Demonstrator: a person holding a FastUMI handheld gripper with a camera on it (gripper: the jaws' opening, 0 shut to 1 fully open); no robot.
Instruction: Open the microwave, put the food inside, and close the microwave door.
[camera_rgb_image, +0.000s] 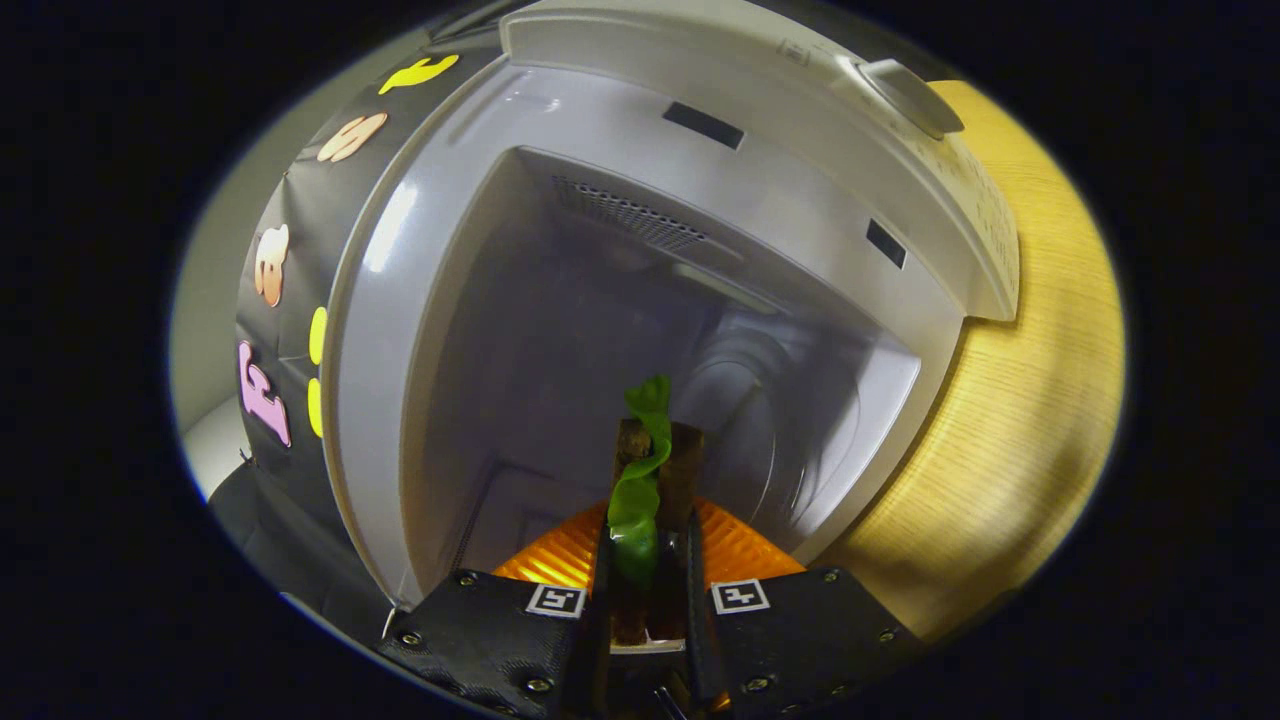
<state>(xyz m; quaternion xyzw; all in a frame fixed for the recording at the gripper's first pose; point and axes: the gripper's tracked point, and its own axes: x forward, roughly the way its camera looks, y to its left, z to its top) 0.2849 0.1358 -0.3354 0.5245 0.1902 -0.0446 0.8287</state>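
Jaws: the gripper (648, 560) sits at the bottom centre of the frame, its fingers (600, 575) drawn close together and pinching the food from both sides
Food: a brown piece with a wavy green leaf-like strip on it (640, 480), held upright between the fingers and reaching ahead of them toward the centre of the frame; what kind of food it is cannot be told
Orange item: a ribbed orange surface (560, 555) spreads low behind the fingers, lower centre — whether it is a plate or part of the food cannot be told
Microwave: white body (620, 130) across the upper and middle frame, tilted in the view; the door is open and the cavity (560, 340) faces the gripper
Cavity: dim and grey, a vent grille (630, 215) at its upper centre, a round turntable area (760, 420) right of the food
Controls: a round knob (912, 95) on the panel, upper right
Tabletop: pale wood (1020, 400) along the right side — the microwave stands on it
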